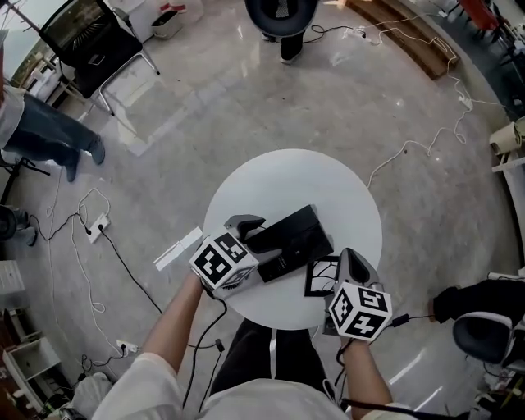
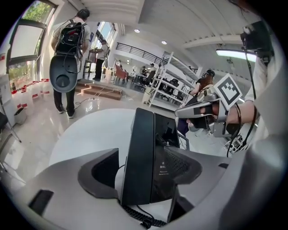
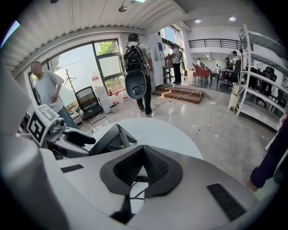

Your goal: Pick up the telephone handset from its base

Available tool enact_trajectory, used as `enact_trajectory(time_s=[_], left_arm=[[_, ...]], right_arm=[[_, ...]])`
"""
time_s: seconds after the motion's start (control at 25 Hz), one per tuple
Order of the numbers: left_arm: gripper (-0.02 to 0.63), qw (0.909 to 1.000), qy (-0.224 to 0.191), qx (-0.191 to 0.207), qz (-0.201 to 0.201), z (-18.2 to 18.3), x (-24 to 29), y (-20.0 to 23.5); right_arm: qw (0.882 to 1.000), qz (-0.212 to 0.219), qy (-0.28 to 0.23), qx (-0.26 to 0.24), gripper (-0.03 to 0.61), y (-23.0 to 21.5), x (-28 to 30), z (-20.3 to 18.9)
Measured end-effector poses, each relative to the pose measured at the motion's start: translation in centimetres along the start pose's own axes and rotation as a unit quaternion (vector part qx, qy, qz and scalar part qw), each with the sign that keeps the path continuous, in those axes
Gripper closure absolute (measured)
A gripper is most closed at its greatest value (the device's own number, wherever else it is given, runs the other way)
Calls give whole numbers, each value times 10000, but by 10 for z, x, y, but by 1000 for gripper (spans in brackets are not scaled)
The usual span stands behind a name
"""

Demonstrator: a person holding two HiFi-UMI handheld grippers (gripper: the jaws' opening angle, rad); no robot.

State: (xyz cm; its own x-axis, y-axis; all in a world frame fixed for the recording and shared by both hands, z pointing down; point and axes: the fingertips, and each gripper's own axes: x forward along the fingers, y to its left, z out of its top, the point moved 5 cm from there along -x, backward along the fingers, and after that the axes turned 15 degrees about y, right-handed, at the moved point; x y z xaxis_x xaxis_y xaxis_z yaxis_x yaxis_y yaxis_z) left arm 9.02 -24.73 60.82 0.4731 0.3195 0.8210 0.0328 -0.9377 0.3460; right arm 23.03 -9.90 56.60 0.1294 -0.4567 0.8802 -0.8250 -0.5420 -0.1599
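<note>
A black telephone [image 1: 291,238] lies on the round white table [image 1: 328,180]. In the left gripper view its handset [image 2: 137,157] is a tall black slab beside the base [image 2: 166,134], with a coiled cord [image 2: 144,220] below. My left gripper [image 1: 258,236] [image 2: 146,167] is open wide around the handset's near end, and a gap shows between the left pad [image 2: 101,170] and the slab. My right gripper [image 1: 349,267] [image 3: 144,157] hovers at the table's right front with its pads together and nothing visible between them. A black wire frame [image 1: 322,276] lies just left of it.
The table stands on a glossy floor with cables [image 1: 410,152] and a power strip [image 1: 97,225]. A black chair [image 1: 90,41] is at the far left. One person stands beyond the table [image 1: 280,16]; another's legs [image 1: 49,139] are at the left.
</note>
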Motion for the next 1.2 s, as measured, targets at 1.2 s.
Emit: enact_trajectory(time_s=[1.2], left_arm=[[342,9939,642,403,-800,22,21,-2]], right_arm=[[9994,-81,96,316,555,-11,2,-8]])
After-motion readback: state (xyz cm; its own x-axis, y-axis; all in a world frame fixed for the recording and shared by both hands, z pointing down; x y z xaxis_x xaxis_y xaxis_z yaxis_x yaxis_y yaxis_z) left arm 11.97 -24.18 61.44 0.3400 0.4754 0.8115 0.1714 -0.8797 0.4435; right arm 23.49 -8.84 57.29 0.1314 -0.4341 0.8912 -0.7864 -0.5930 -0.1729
